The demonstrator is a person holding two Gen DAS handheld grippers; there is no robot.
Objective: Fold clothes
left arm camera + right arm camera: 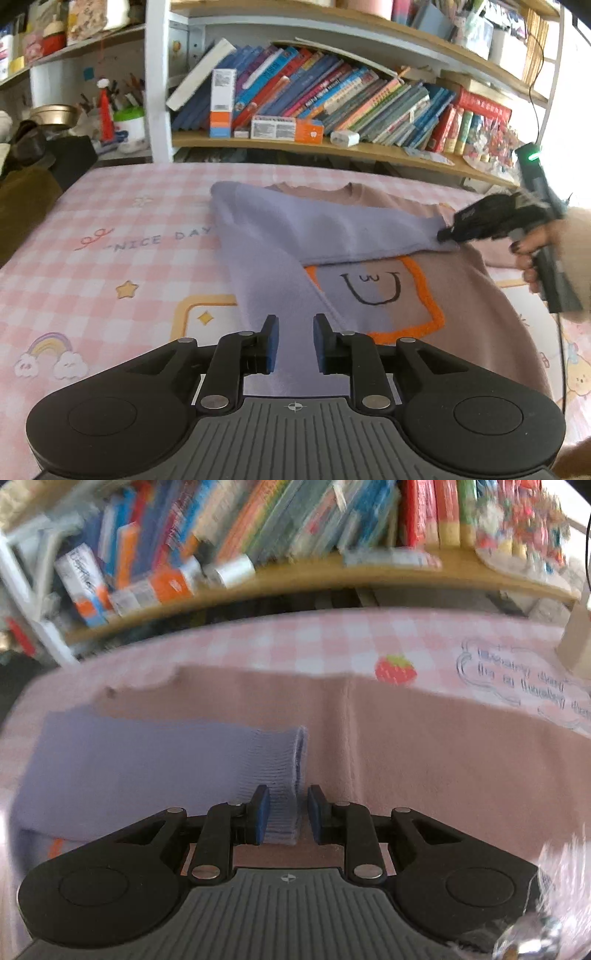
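Observation:
A two-tone sweater, lilac (280, 236) on one half and dusty pink (476, 295) on the other, lies flat on the pink checked bed cover with an orange-framed smiley patch (373, 291) on its chest. Its lilac sleeve (147, 760) is folded across the chest. My left gripper (294, 328) is open above the folded lilac side panel, holding nothing. My right gripper (289, 812) is open with the sleeve's ribbed cuff (284, 775) lying between its pads (263, 812). In the left wrist view the right gripper (447, 234) sits at the cuff end.
A pink checked bed cover (110, 258) with cartoon prints spans the surface. A bookshelf full of books (332, 96) stands right behind the far edge. A dark bag and clutter (44, 155) sit at the far left. A cable (561, 350) hangs at the right.

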